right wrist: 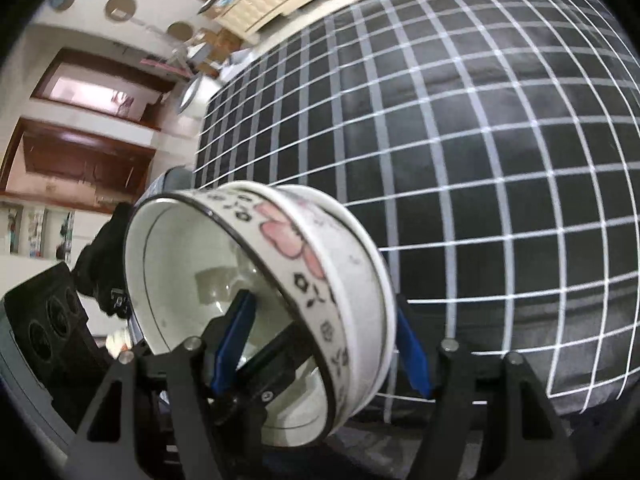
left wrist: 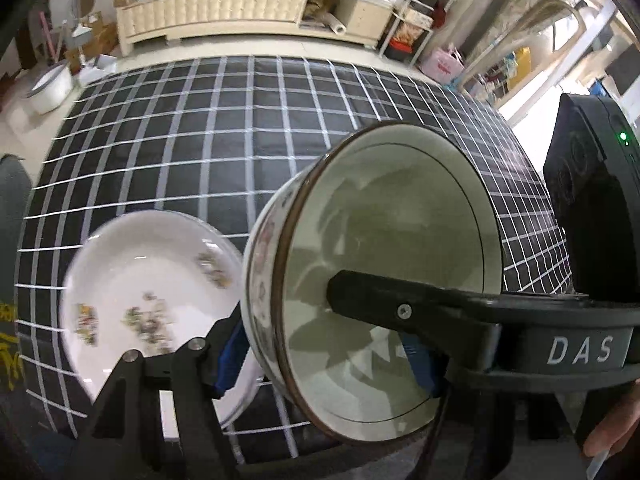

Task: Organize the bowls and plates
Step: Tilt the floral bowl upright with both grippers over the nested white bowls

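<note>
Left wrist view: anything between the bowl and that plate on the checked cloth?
Nothing visible. The bowl, tipped on its side and gripped by the left tool and right tool, sits right beside the plate. The plate is empty.

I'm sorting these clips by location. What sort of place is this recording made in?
Most likely a lived-in home, probably a living room. A cream cabinet piled with household clutter stands behind the checked table, brown wooden doors show to one side, and a wire rack holds bags and boxes.
</note>
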